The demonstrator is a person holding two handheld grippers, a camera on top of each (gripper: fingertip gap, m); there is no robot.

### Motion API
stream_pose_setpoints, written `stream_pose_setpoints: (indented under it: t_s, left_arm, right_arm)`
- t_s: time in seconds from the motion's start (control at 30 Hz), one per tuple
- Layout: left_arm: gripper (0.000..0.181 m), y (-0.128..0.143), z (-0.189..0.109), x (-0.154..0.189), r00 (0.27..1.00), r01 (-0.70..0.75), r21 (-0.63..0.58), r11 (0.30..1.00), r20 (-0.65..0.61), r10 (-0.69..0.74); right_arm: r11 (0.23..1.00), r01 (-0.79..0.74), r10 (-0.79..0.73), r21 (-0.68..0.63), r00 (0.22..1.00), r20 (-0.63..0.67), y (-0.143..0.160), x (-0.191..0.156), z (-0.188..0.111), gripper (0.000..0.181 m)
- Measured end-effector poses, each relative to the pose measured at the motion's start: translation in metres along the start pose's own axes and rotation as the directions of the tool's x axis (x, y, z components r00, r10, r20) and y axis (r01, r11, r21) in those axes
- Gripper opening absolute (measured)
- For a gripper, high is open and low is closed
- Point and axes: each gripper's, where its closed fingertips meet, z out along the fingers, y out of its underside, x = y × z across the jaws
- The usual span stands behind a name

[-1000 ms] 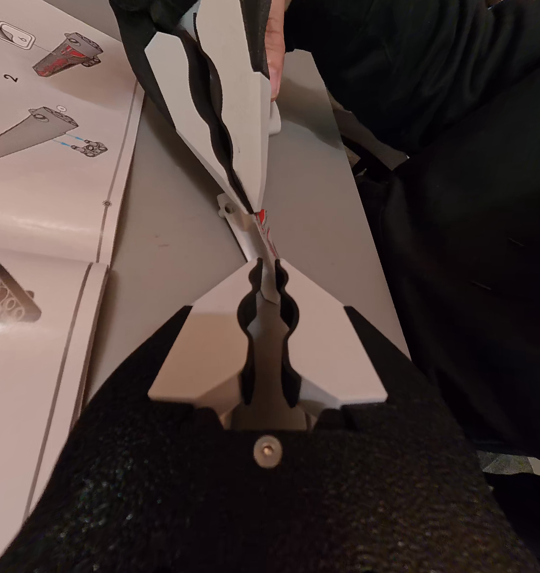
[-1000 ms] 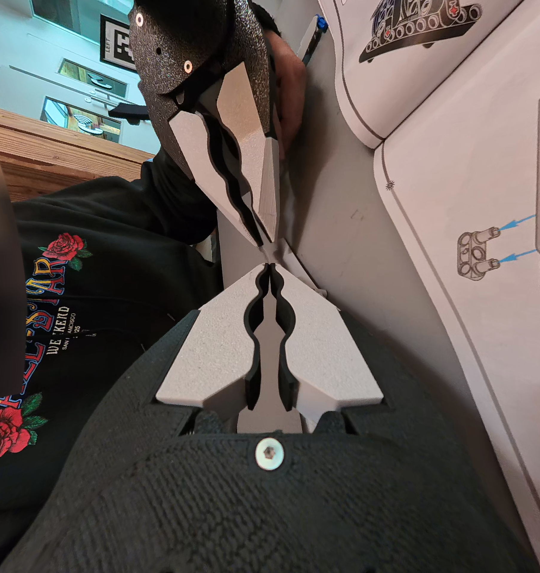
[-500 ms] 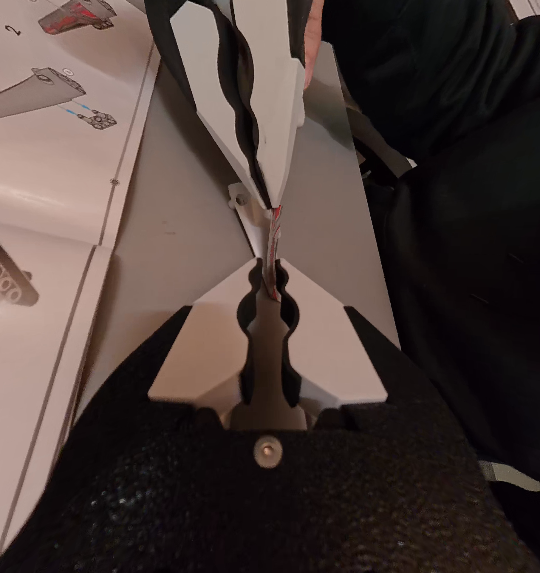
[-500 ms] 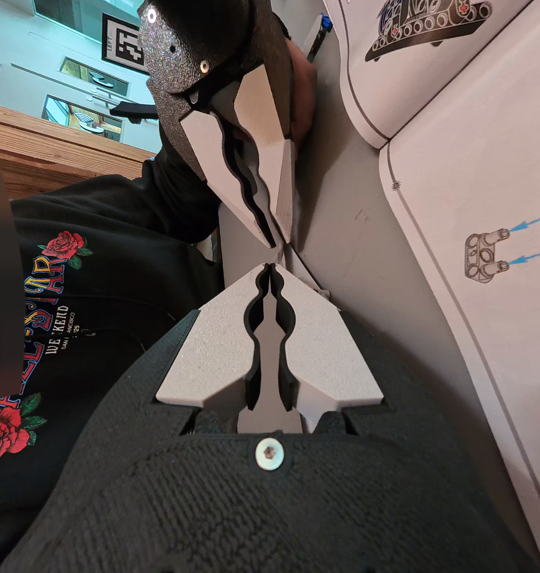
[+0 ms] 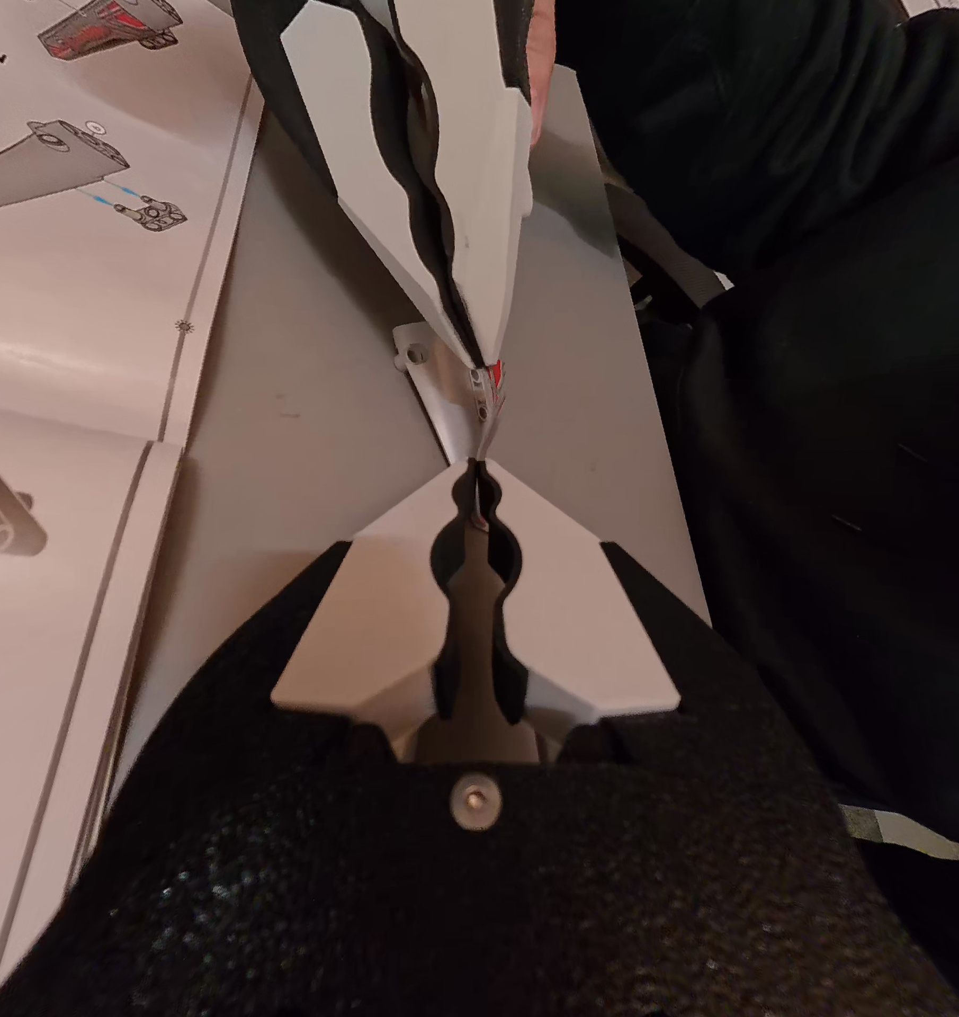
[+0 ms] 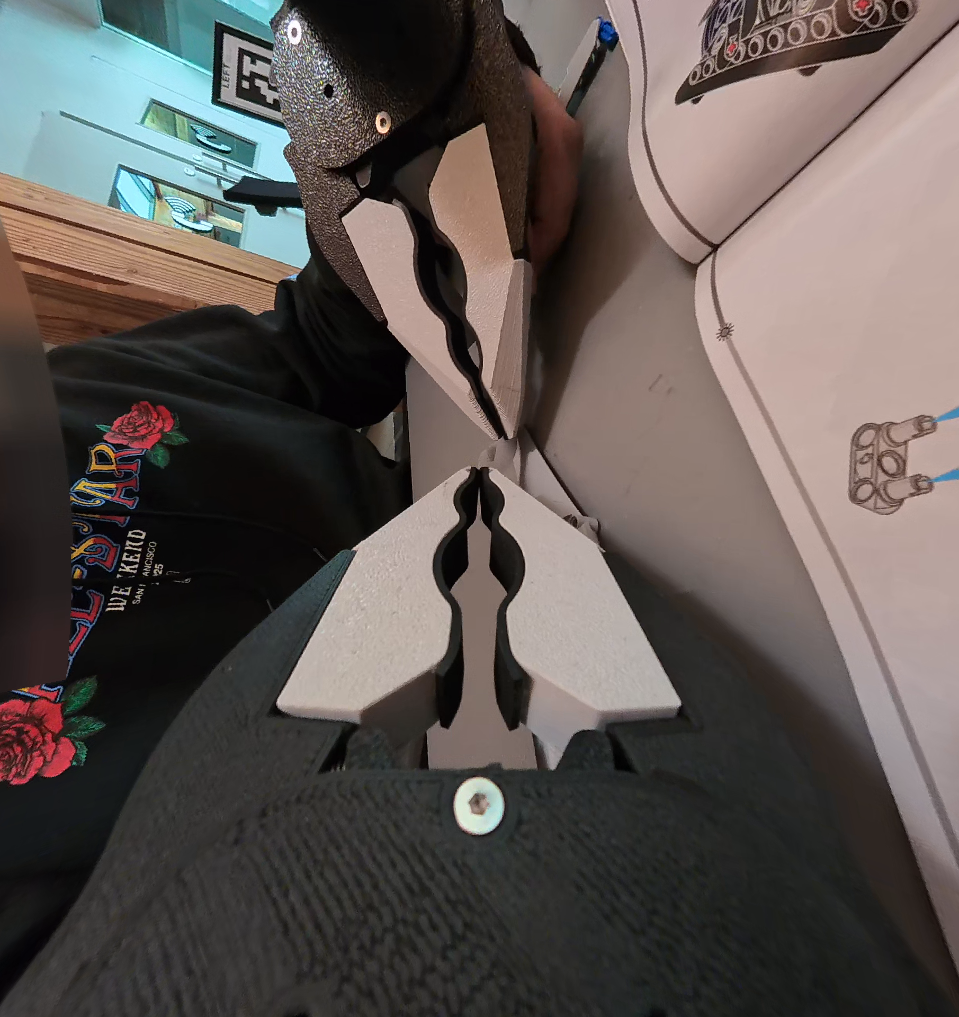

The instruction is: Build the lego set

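A thin white lego panel (image 5: 447, 399) with a red sticker (image 5: 498, 370) hangs edge-on just above the grey table, between my two grippers, which point at each other. My left gripper (image 5: 477, 469) is shut on its near end. My right gripper (image 5: 485, 360) comes in from the top of the left wrist view and is shut on its far end, by a small grey holed connector (image 5: 477, 388). In the right wrist view my right gripper (image 6: 478, 471) is shut, the panel (image 6: 502, 457) barely shows past its tips, and the left gripper (image 6: 500, 432) meets it from above.
An open instruction booklet (image 5: 81, 264) lies left of the grippers; it also shows in the right wrist view (image 6: 851, 385). The table edge (image 5: 658, 440) and a person in black clothing (image 5: 823, 385) are close on the right. A blue-tipped part (image 6: 603, 33) lies farther off. Only a small space, under 4 cm, lies between the two pairs of fingers.
The panel has turned more edge-on between the grippers. My left fingers have closed tighter on it. The right gripper has shifted right and slightly up in the left wrist view.
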Motion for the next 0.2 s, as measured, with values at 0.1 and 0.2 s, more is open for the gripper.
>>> stream_pose_setpoints:
  t_s: [0.1, 0.2]
  left_arm:
    - [0.000, 0.0006, 0.0004, 0.0011, 1.000, -0.005, -0.004, 1.000, -0.004, 0.005]
    - [0.000, -0.0001, 0.0000, 0.0077, 0.999, 0.005, 0.007, 1.000, -0.049, -0.005]
  right_arm:
    - [1.000, -0.001, 0.001, 0.004, 1.000, 0.003, -0.0005, 0.0003, -0.0004, 0.000]
    - [1.000, -0.007, 0.007, 0.006, 1.000, 0.006, -0.0004, 0.0011, -0.0008, 0.000]
